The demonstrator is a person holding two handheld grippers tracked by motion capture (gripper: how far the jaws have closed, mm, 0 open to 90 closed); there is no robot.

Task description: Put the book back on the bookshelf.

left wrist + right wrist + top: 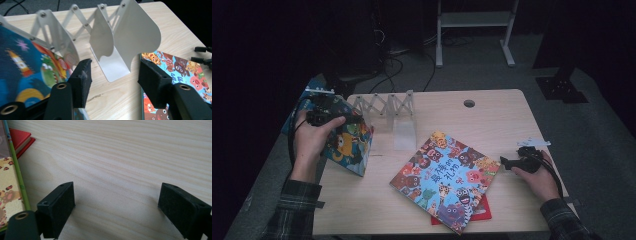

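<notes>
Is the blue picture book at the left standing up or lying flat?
Standing, tilted: the blue picture book leans against the white folding rack.

A glossy picture book with a dark blue, monster-printed cover (346, 142) stands tilted at the table's left edge, leaning against the end plate of a white metal accordion book rack (384, 106).
</notes>
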